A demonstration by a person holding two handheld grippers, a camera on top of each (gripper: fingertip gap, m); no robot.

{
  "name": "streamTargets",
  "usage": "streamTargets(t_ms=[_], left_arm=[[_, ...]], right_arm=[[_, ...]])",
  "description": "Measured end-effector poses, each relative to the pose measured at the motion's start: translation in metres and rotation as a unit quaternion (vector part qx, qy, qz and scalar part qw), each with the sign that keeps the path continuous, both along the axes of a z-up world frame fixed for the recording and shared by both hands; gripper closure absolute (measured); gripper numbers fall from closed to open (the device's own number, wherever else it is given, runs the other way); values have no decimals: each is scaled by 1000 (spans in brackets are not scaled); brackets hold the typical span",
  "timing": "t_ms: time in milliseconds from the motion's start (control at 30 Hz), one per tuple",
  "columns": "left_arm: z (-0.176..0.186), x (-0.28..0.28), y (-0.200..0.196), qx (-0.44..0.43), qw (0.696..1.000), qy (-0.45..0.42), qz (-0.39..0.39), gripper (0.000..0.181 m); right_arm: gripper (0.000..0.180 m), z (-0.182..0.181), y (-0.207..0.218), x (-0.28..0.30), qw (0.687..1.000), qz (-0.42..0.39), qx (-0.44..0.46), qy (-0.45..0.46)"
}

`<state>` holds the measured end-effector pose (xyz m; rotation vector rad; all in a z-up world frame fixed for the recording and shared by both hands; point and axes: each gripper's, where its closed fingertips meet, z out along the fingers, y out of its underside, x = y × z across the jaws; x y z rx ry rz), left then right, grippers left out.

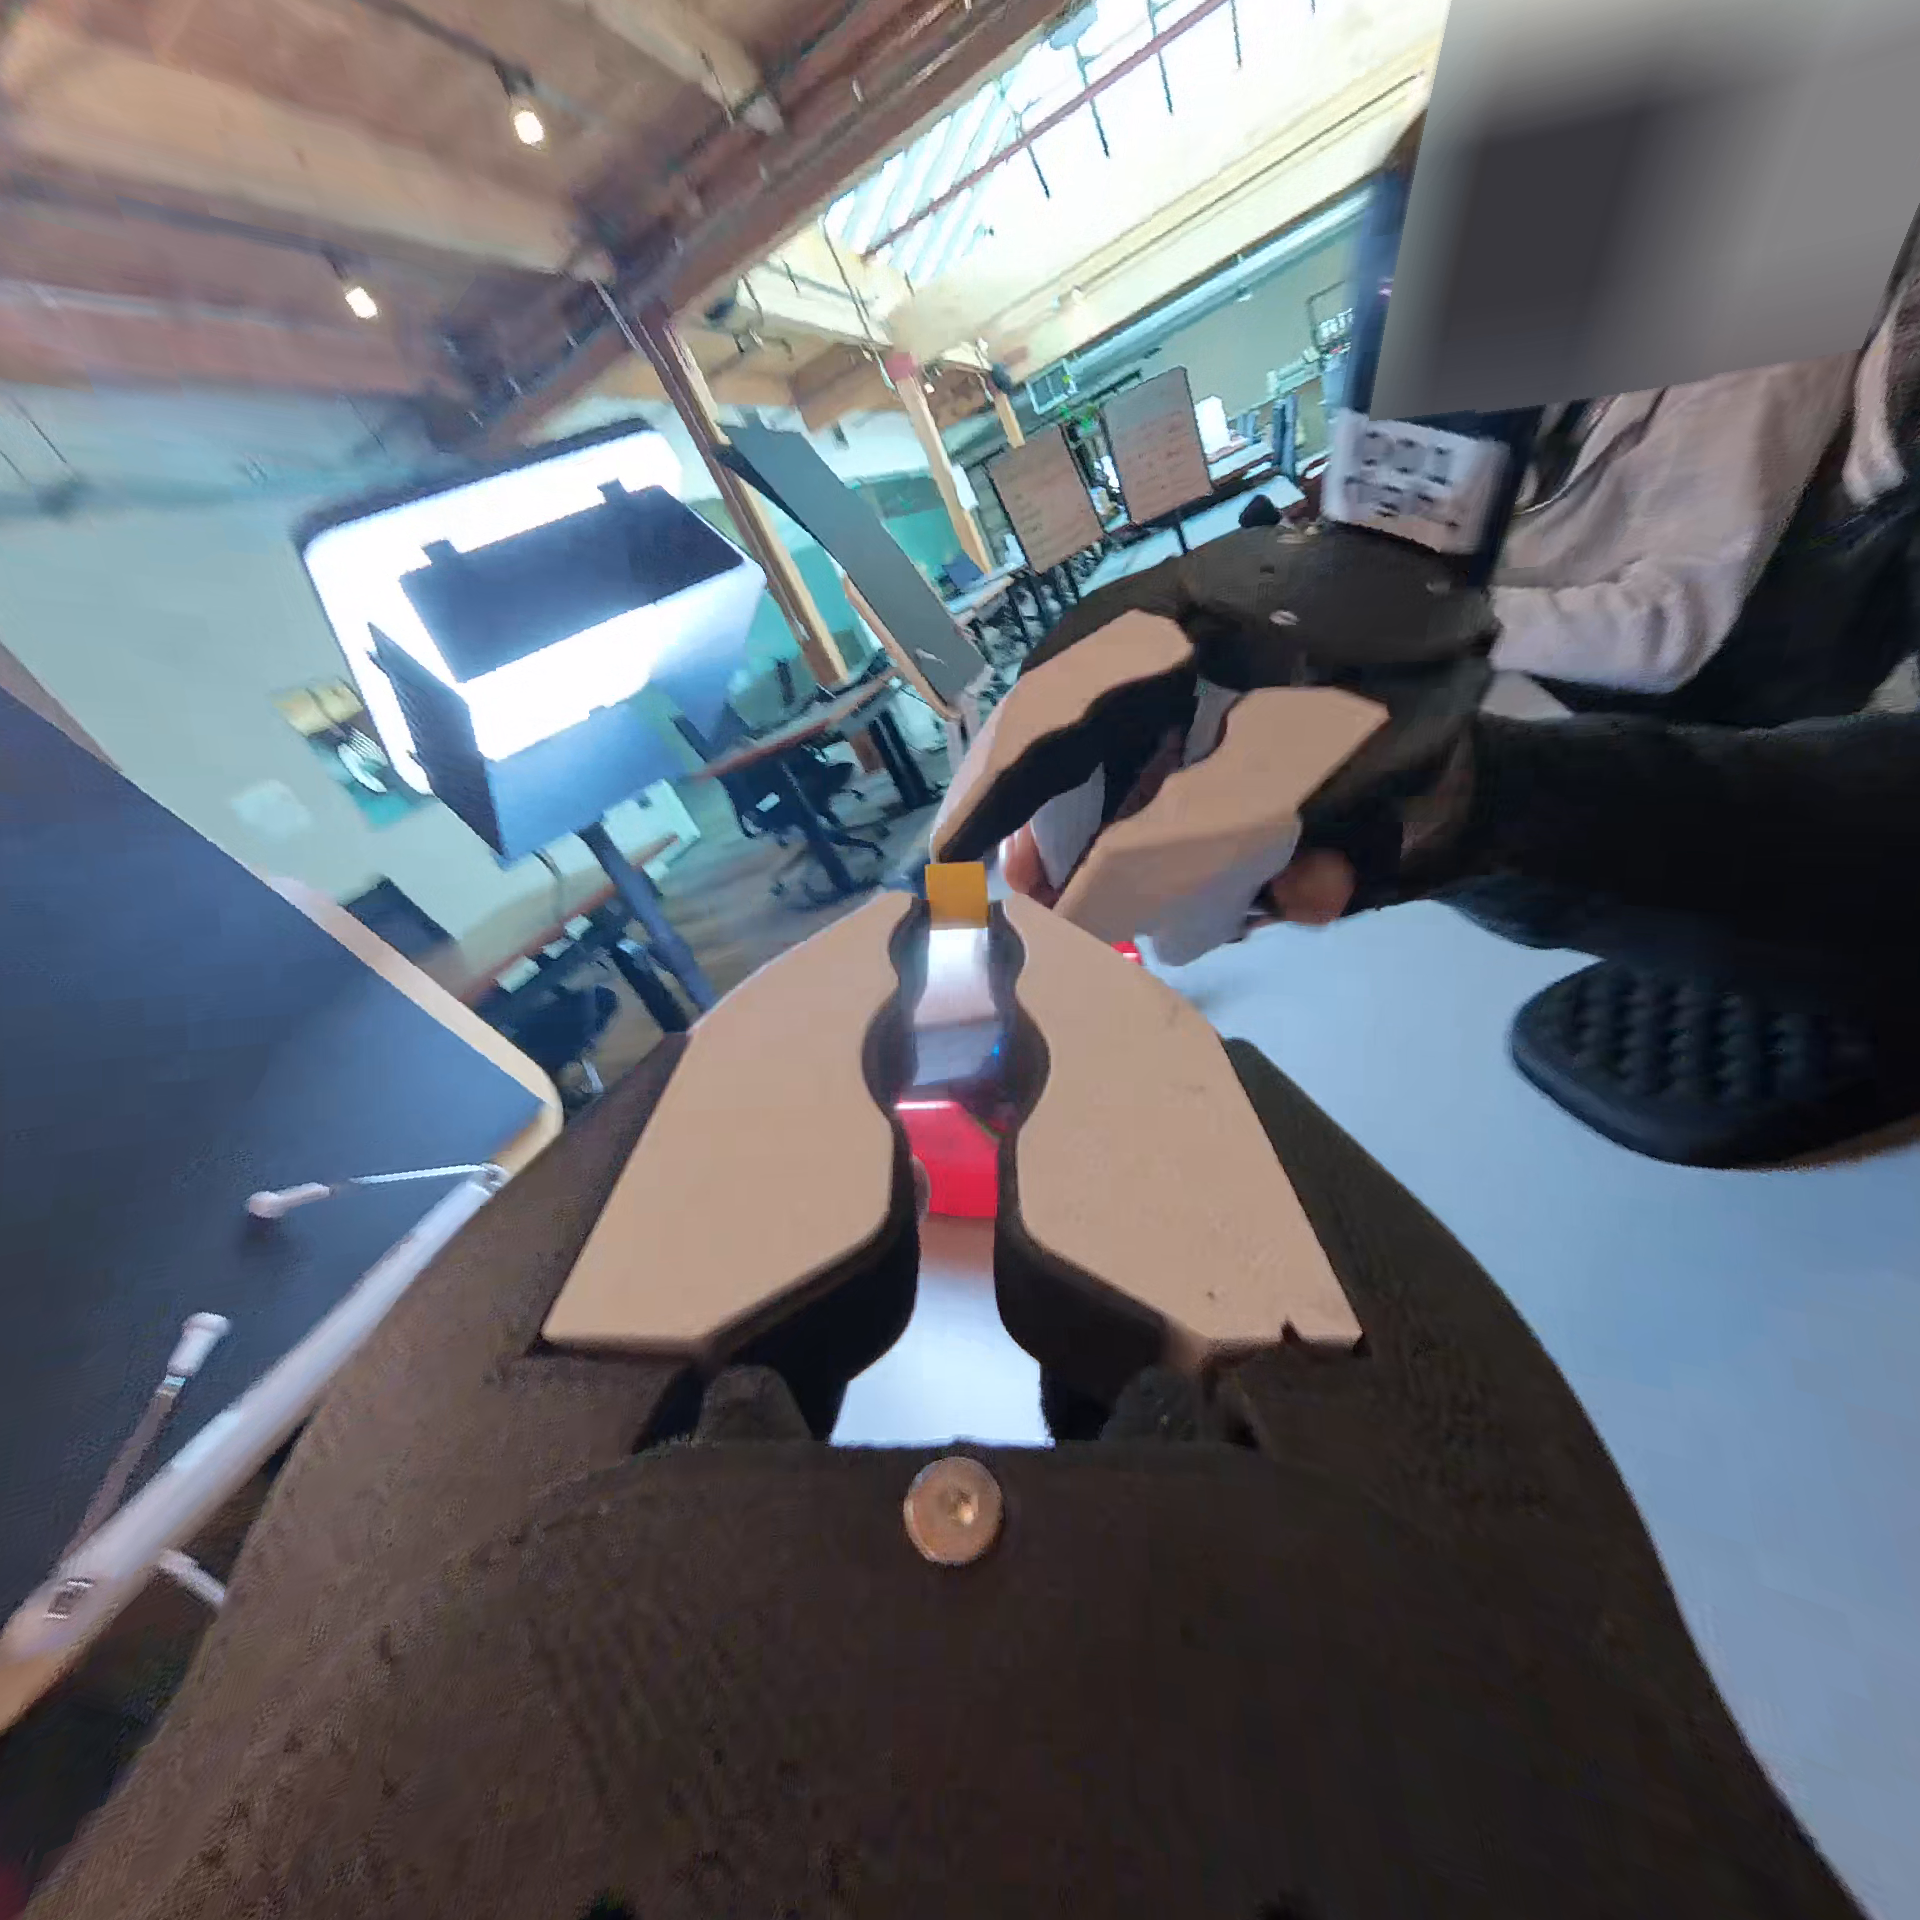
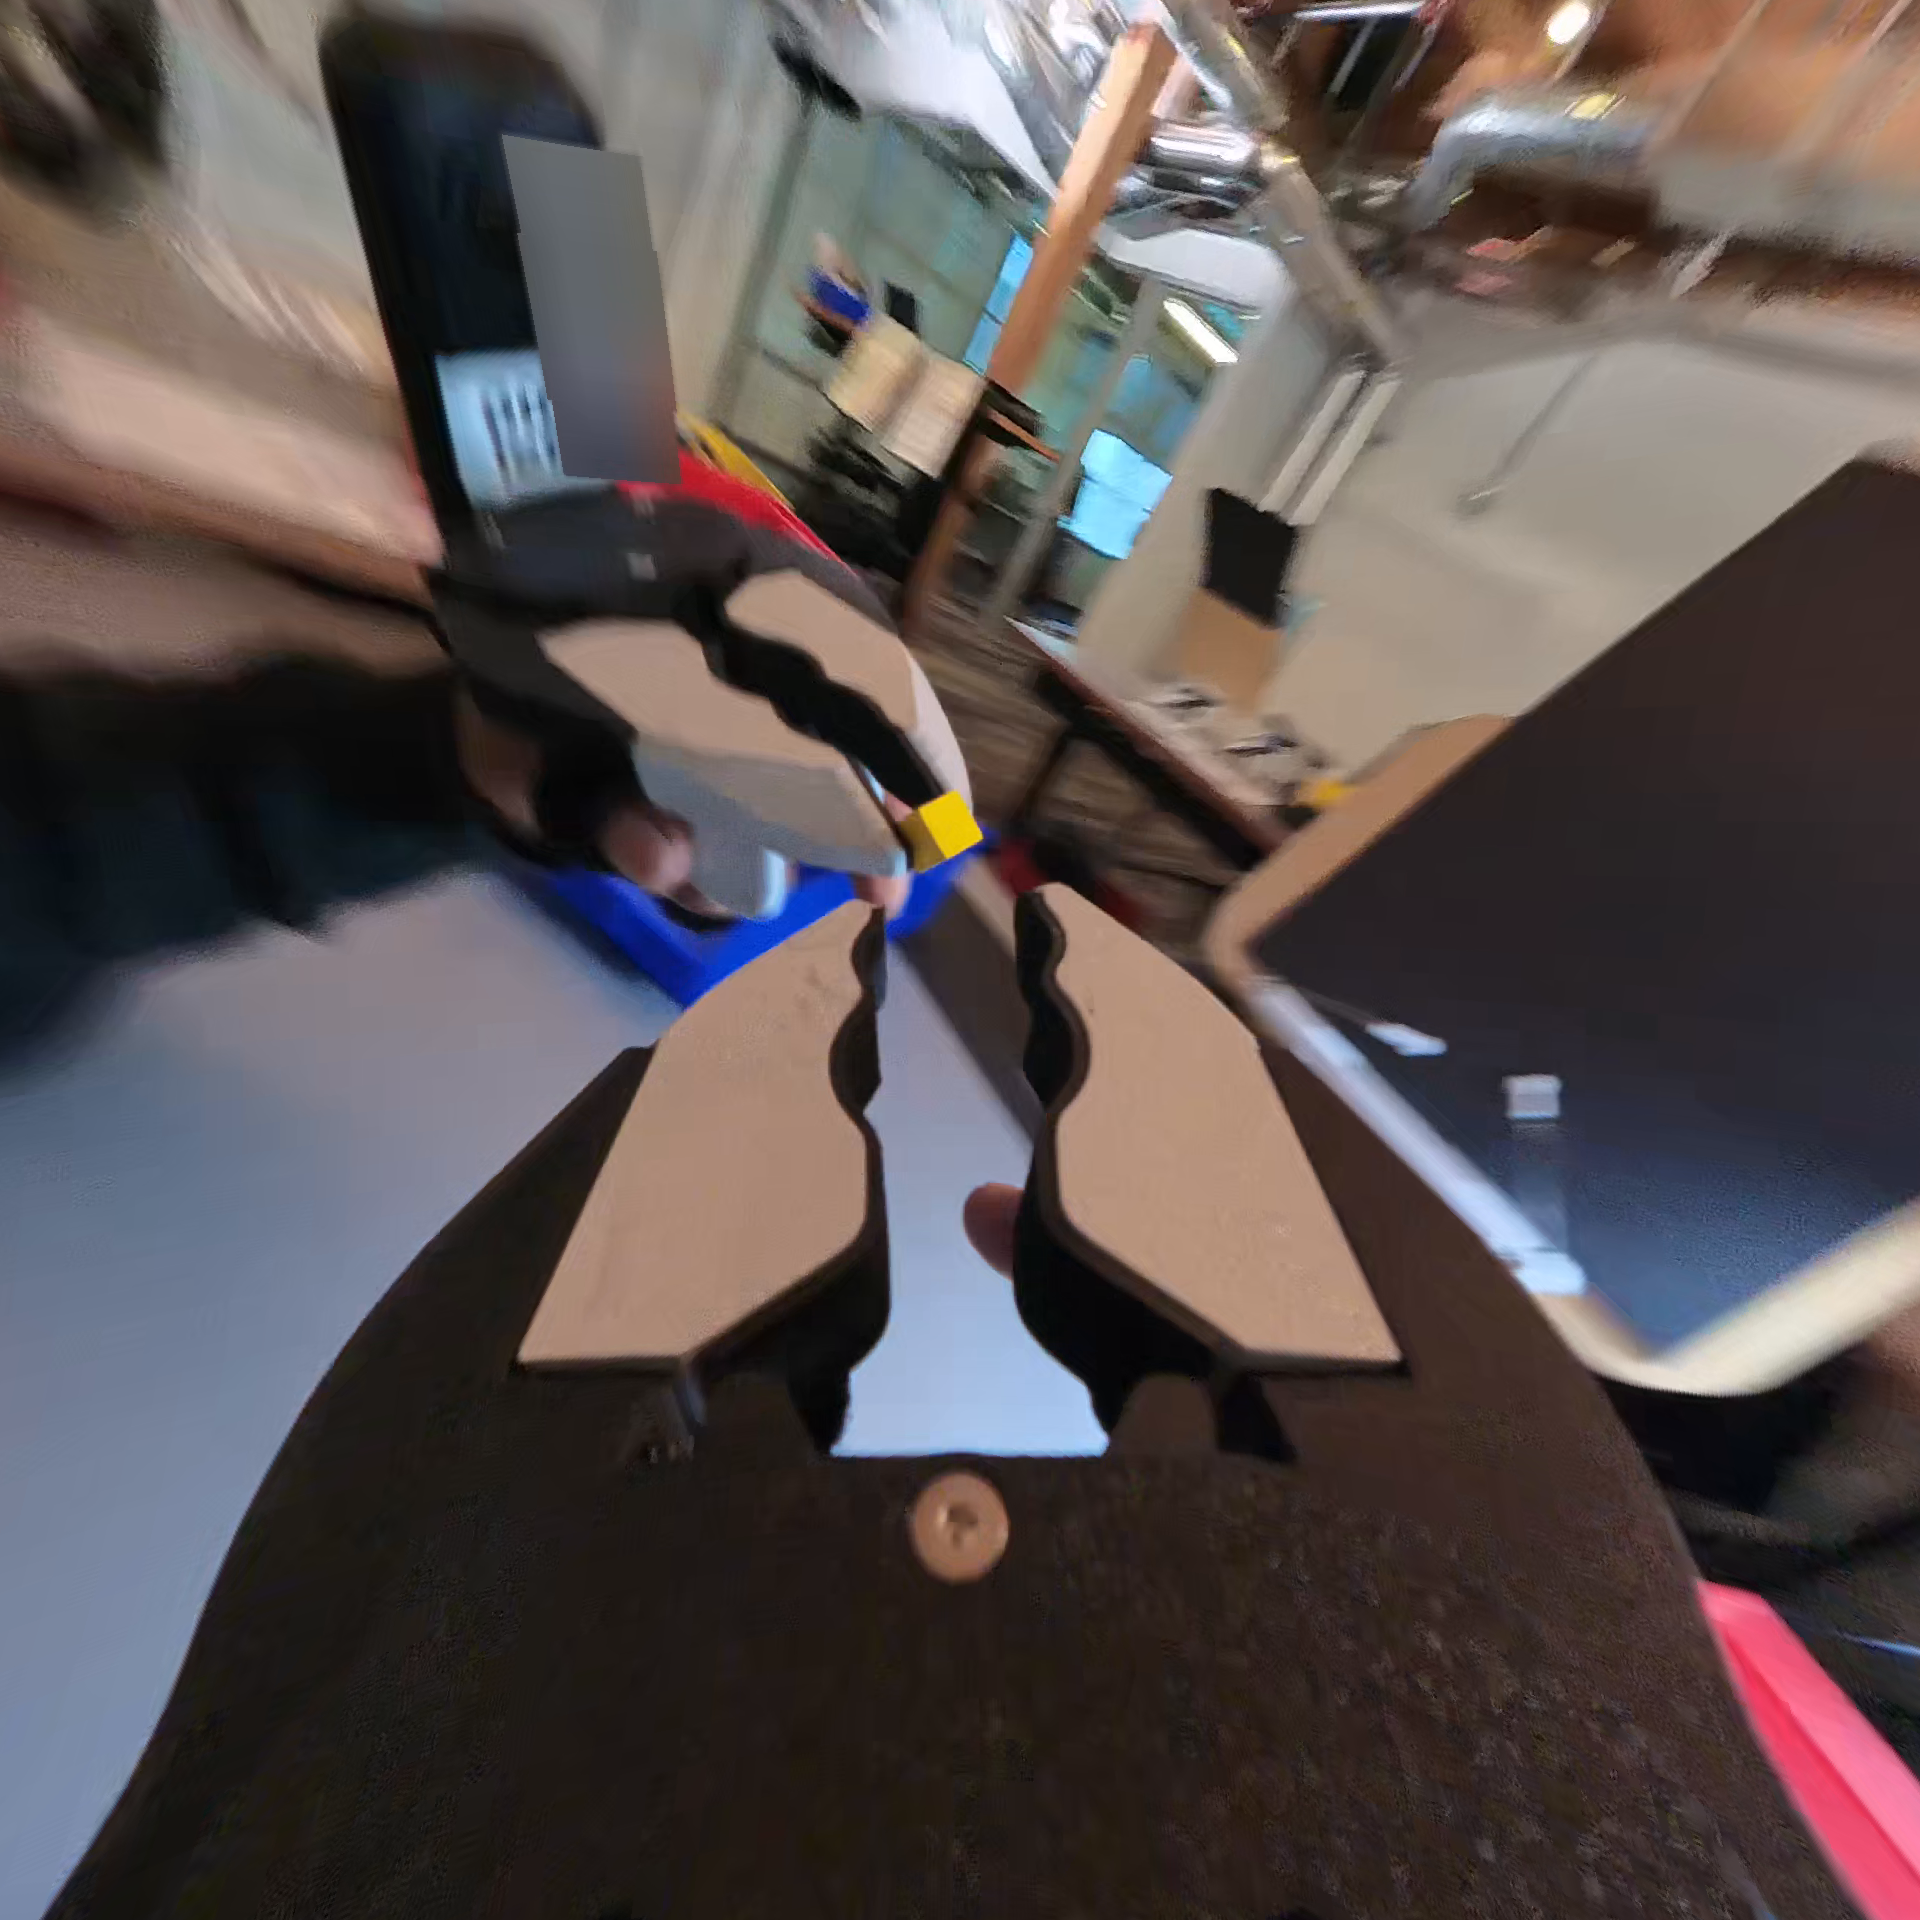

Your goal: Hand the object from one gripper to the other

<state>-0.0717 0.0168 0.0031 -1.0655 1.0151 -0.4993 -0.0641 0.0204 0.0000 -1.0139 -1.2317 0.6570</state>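
Left gripper (image 1: 958,914) is clamped on a small yellow cube (image 1: 956,891), pinched right at its fingertips with most of the cube poking out past them; that grip looks deliberate, leaving free faces for the other tool to take. Through the narrow slot between the left fingers, lower down, a red bin (image 1: 951,1164) shows on the white table (image 1: 1558,1351), so the cube is held up in the air above the work surface, not resting on anything. Just beyond and to the right of the left tips sits the right gripper (image 1: 1023,868), fingers spread apart and holding nothing, angled down toward the cube; its near fingertip is just beside the cube, contact unclear. From the right wrist view the right gripper (image 2: 951,914) has a clear gap between its tips, and the yellow cube (image 2: 940,828) sits just ahead and slightly above that gap, at the tip of the left gripper (image 2: 909,821). Judgement: handover is mid-approach, receiver not yet around the cube; next needs the open tips to straddle the exposed end before the left lets go, else the cube drops. Farther off, past the left gripper, a blue bin (image 2: 665,935) on the table. Background is blurred.
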Motion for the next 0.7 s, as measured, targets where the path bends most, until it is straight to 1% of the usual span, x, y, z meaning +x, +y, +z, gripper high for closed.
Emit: streamTargets(t_ms=[67, 100, 167, 267, 300, 367, 467, 567, 633, 700], left_arm=[[3, -2, 0, 43, 999, 10, 23, 170], [4, -2, 0, 67, 997, 18, 37, 170], [3, 1, -1, 114, 991, 41, 59, 170], [-2, 7, -2, 171, 979, 74, 84, 170], [-3, 10, -3, 183, 976, 80, 87, 170], [-6, 13, -4, 196, 972, 90, 88, 170], [-8, 13, -2, 204, 969, 98, 95, 170], [-5, 12, -2, 190, 975, 75, 89, 170], [-5, 10, 0, 142, 986, 52, 66, 173], [-3, 6, 0, 58, 998, 6, 18, 165]], right_arm=[[154, 8, -6, 4, 987, 78, -131, 44], [154, 10, -7, 5, 978, 102, -173, 55], [154, 10, -8, 5, 966, 125, -217, 61], [155, 5, -11, -1, 955, 138, -255, 57], [158, 4, -11, -2, 954, 137, -261, 59], [165, 3, -10, -4, 955, 132, -259, 59], [167, 0, -8, -4, 961, 114, -247, 48], [167, 4, -8, -3, 974, 98, -195, 51], [168, 10, -7, 1, 987, 72, -133, 59], [167, 17, -8, 6, 996, 44, -55, 62]])
